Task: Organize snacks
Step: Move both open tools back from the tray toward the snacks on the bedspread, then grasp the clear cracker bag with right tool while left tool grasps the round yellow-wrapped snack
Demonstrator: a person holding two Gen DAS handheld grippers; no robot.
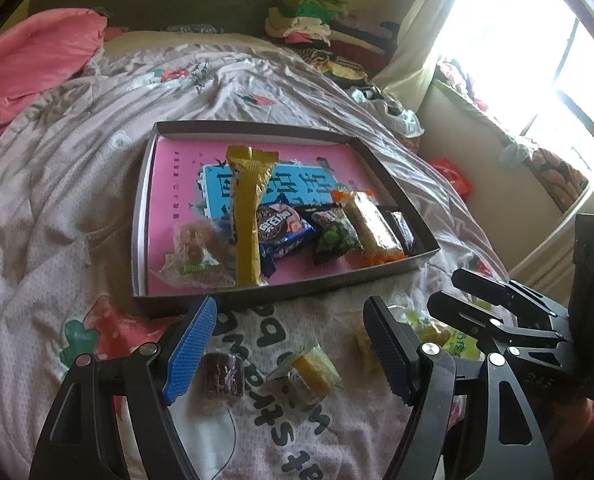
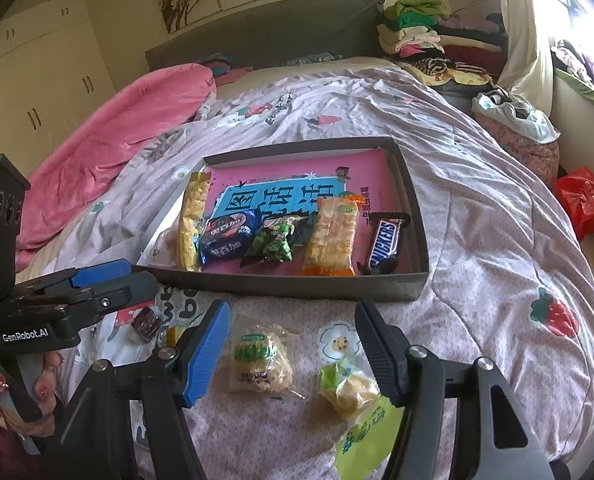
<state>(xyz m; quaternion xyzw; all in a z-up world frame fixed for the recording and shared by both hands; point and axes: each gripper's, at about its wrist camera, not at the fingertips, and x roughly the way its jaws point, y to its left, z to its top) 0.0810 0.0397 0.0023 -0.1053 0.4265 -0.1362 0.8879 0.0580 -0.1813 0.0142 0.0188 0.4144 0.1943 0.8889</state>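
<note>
Four loose snacks lie on the bed before the box. Both the left claw and right claw are spread, empty. The rice cake packet is judged light, crinkly and crushable; it is best pinched gently across its middle.

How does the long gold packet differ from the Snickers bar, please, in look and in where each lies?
The gold packet is long and slim, with a shiny golden wrapper; the Snickers bar is shorter, with a dark brown wrapper and bold white lettering. The gold packet lies at the left end of the row in the box, the Snickers bar at the right end, by the side wall. Both lie flat inside the box, pointing front to back.
</note>
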